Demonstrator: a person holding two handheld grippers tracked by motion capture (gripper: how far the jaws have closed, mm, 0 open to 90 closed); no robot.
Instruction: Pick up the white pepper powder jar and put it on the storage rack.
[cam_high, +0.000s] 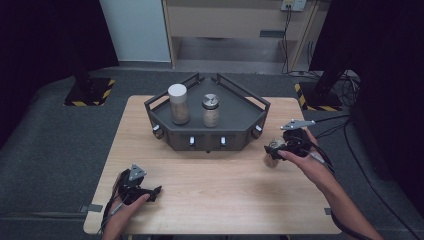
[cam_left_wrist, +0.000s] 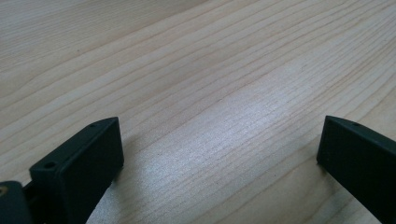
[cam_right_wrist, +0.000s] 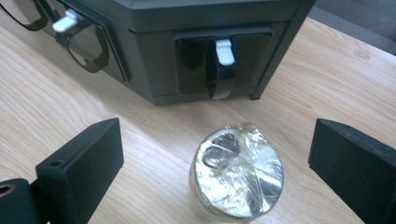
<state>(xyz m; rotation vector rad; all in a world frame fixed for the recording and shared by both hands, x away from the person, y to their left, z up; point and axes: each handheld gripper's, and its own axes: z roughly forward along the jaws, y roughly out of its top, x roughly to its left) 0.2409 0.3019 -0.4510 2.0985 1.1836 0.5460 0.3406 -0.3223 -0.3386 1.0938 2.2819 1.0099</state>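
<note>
over on the right side of the table (cam_high: 210, 185), the right gripper (cam_high: 278, 150) hovers just above a small jar (cam_right_wrist: 237, 176) with a shiny foil-like top. its jaws stand wide apart, one on each side of the jar, and neither touches it in the right gripper view. the jar stands upright on the wood, just in front of the right front corner of the dark tray (cam_high: 235, 131), close to one of its white latches (cam_right_wrist: 224, 50). the person's right hand (cam_high: 300, 150) wraps the gripper from behind.

the left gripper (cam_high: 152, 192) sits low near the table's front left edge, well apart from the jar and the tray. its jaws are spread wide too, with bare wood between them in the left gripper view.

on the tray stand two taller jars, one with a white lid (cam_high: 178, 104) at left and one with a metal lid (cam_high: 211, 110) just beside it, both upright.
</note>
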